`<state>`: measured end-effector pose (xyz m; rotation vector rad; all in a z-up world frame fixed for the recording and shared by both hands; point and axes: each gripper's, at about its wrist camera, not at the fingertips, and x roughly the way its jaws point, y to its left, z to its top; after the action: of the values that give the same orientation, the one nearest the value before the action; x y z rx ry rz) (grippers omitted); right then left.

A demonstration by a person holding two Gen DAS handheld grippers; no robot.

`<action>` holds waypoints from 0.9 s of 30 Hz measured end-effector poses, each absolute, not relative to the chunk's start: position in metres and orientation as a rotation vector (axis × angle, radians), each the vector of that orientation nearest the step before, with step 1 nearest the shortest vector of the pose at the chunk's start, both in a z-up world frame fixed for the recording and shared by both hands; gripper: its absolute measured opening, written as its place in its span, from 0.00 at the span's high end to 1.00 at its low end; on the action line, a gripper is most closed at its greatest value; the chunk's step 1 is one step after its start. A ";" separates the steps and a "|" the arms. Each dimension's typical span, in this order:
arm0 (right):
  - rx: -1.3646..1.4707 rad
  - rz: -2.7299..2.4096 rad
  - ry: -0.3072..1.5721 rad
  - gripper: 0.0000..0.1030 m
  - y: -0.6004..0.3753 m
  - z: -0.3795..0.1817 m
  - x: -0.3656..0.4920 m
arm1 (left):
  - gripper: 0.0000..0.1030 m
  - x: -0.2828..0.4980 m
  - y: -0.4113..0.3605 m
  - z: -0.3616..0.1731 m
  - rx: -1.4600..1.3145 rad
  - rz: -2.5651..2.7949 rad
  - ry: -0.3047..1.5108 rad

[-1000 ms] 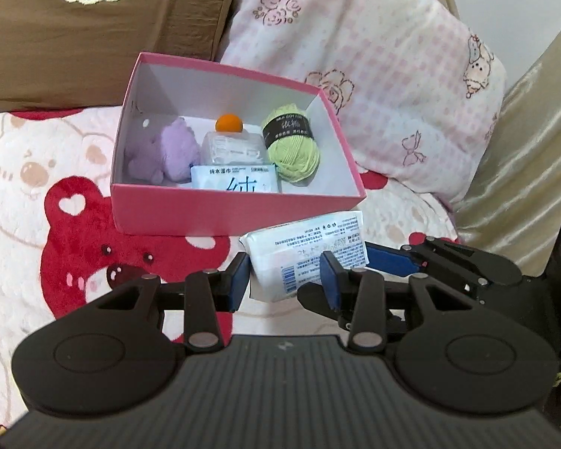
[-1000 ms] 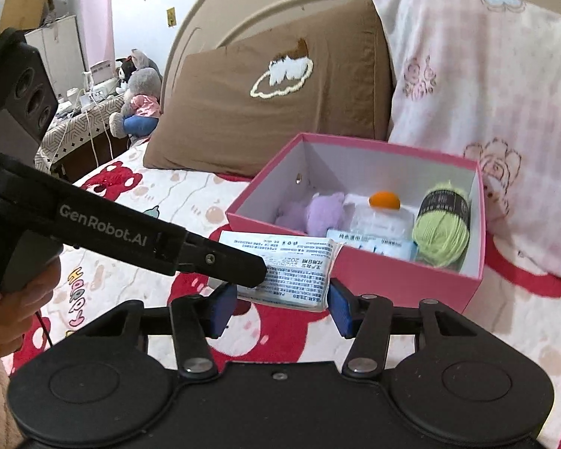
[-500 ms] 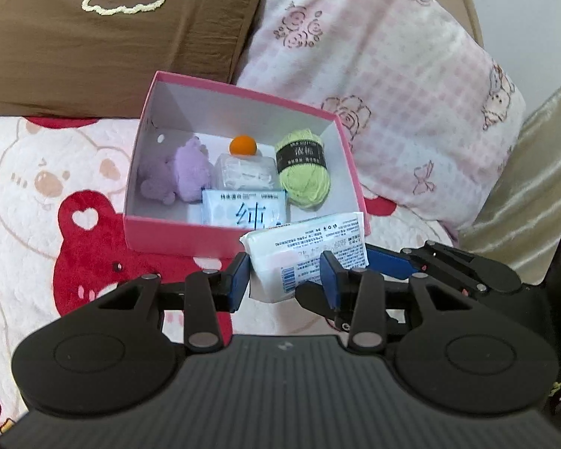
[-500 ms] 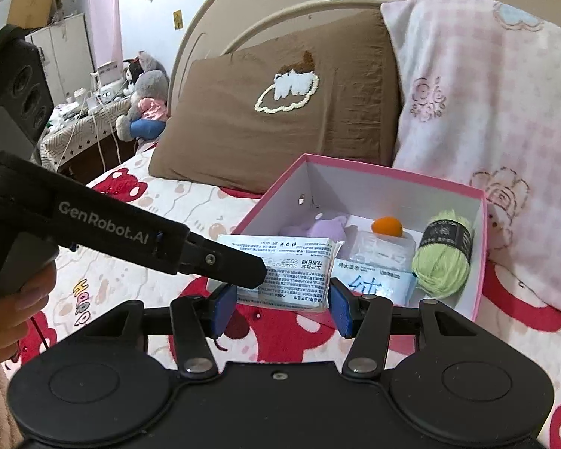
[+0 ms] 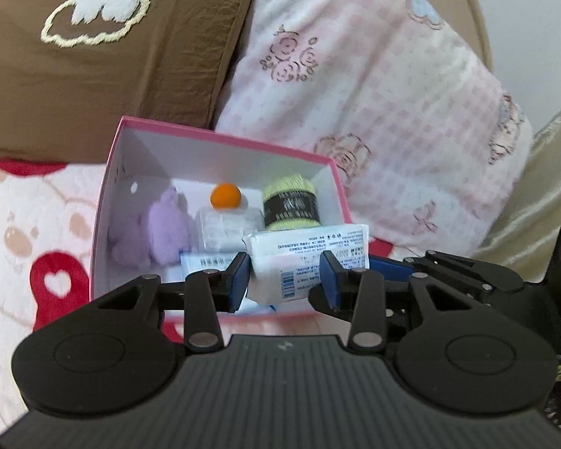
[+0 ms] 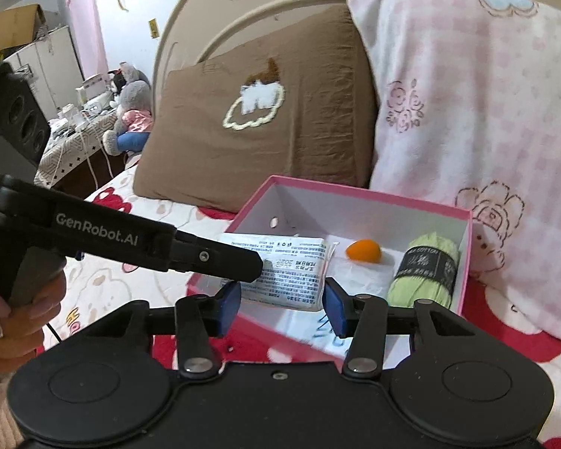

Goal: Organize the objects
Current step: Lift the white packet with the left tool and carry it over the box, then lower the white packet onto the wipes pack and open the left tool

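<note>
My left gripper (image 5: pixel 285 276) and my right gripper (image 6: pixel 280 299) are both shut on one white tissue pack (image 5: pixel 310 258), one at each end. They hold it over the front of an open pink box (image 5: pixel 110 172); the pack (image 6: pixel 291 275) and box (image 6: pixel 463 262) also show in the right wrist view. In the box lie a purple plush toy (image 5: pixel 149 232), an orange ball (image 5: pixel 225 195), a clear wrapped packet (image 5: pixel 228 230), a green yarn ball (image 5: pixel 291 205) and a blue-printed wipes pack (image 5: pixel 205 262).
The box rests on a pink and red bear-print blanket (image 5: pixel 30 239). A brown pillow (image 6: pixel 258 123) and a pink checked pillow (image 6: pixel 467 112) lean on the headboard behind it. A side table with a grey plush toy (image 6: pixel 127 112) stands far left.
Both grippers have carried the tissue pack forward and up, from in front of the box's near wall to over its front part.
</note>
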<state>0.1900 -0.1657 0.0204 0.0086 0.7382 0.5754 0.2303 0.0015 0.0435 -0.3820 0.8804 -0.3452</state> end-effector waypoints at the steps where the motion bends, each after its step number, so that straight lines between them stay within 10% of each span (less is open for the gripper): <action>1: 0.017 0.574 0.750 0.53 -0.168 0.020 0.199 | 0.63 0.239 -0.003 0.041 -0.357 -0.335 0.884; 27: 0.134 0.466 1.034 0.55 -0.171 -0.074 0.332 | 0.62 0.352 -0.003 -0.063 -0.500 -0.201 1.045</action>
<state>0.3321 -0.1710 -0.0744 0.1342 1.0338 0.4663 0.3524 -0.0033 -0.0626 -0.4999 1.0447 -0.2006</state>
